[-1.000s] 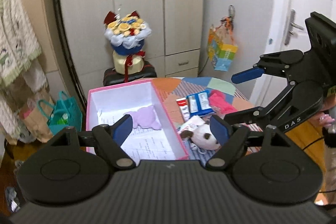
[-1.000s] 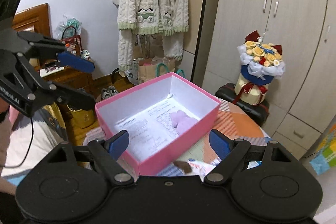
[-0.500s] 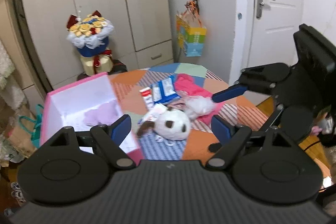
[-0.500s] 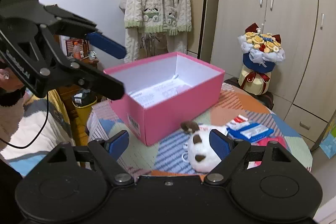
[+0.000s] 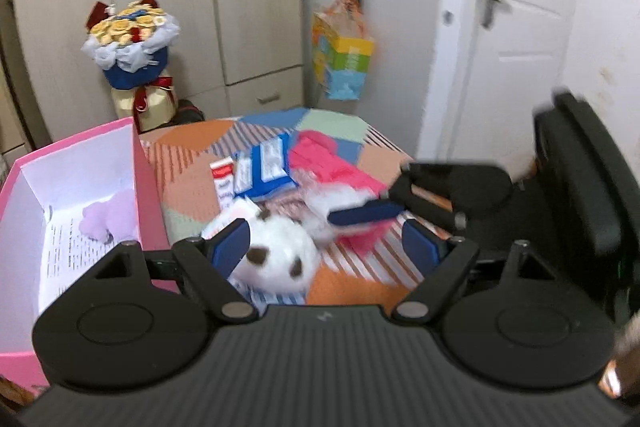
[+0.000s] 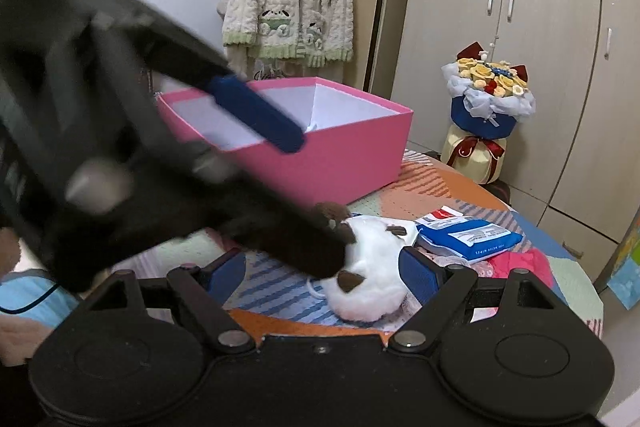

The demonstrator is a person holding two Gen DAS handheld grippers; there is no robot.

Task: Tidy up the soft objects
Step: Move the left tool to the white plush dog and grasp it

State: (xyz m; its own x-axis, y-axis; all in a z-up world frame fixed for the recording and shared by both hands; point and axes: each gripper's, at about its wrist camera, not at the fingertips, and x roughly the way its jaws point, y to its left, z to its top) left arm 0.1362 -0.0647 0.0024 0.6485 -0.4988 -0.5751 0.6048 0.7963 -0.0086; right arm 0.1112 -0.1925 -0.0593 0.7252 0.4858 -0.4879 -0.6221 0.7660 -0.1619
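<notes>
I'm holding both tongs spread: the plush is lying beside the pink box, between my left tongs' jaws, my right tongs hovering over it, nothing pinched.

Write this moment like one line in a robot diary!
left gripper: open | right gripper: open | white plush toy: on table, ungrasped | pink box: holds purple plush

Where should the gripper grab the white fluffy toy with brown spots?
Probably around the round white plush toy's soft body, coming from above and the near side. It lies loose on the patchwork table, and the pink cardboard box blocks its left.
</notes>
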